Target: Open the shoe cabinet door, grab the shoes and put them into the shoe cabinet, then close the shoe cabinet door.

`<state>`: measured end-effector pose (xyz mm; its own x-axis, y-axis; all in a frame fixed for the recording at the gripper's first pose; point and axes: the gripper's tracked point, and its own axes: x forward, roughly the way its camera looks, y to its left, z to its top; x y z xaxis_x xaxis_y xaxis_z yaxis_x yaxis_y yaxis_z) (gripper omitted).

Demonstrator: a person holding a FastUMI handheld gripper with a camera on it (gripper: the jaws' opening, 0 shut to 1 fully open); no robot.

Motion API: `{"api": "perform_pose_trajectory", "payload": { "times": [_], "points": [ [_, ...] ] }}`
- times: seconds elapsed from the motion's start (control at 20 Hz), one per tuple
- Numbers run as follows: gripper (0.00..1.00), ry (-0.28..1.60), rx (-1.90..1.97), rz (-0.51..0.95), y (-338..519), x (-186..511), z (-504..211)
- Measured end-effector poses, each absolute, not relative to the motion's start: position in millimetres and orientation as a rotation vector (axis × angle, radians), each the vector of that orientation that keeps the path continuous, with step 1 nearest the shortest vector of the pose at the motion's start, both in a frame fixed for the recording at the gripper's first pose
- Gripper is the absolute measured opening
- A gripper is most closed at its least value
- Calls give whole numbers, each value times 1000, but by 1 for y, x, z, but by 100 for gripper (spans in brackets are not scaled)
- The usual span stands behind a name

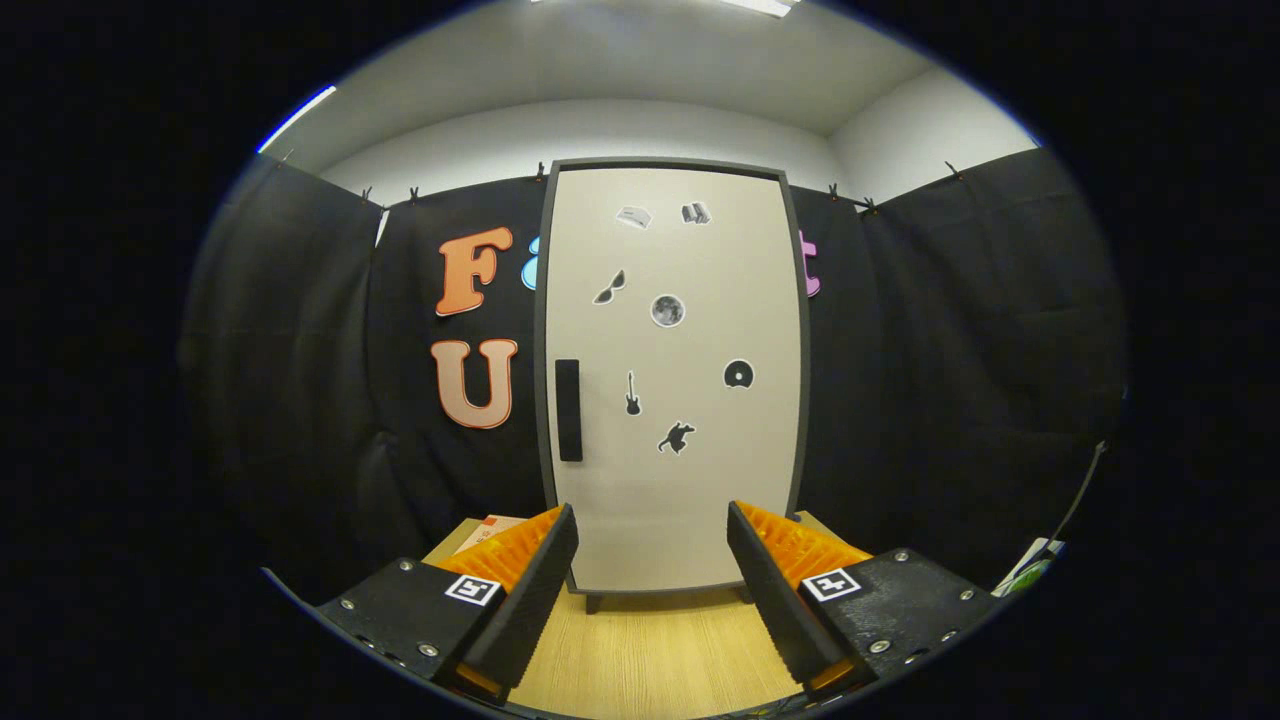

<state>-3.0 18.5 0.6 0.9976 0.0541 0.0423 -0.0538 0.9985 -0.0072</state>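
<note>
A: Where is the cabinet sitting?

B: It is standing upright in the centre of the frame, on short legs on the wooden table, with its back against the black cloth wall. Its door is lying flush in the dark frame, so it is closed.

A: And the handle?

B: The handle is a dark vertical bar sitting at the door's left edge, about mid-height. Small stickers are dotting the panel above and to the right of it (a guitar, a disc and a few others).

A: What is the gripper doing?

B: It is hovering at the bottom of the frame, pointing straight at the door. Its fingers are spread wide apart with nothing between them, and the lower part of the door and bare table are showing in the gap. The tips are not touching the cabinet.

A: Anything else lying around?

B: A flat piece of paper or card is peeking out at lower left, beyond the left finger, on the table beside the cabinet. A ceiling light is glowing at the top.
</note>
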Motion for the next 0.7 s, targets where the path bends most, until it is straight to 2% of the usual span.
{"api": "perform_pose_trajectory", "payload": {
  "times": [0.35, 0.7],
  "points": [
    [94, -72, -34, 15, 2, -71, 21],
    [94, -90, 0, 25, 1, -84, 24]
  ]
}}
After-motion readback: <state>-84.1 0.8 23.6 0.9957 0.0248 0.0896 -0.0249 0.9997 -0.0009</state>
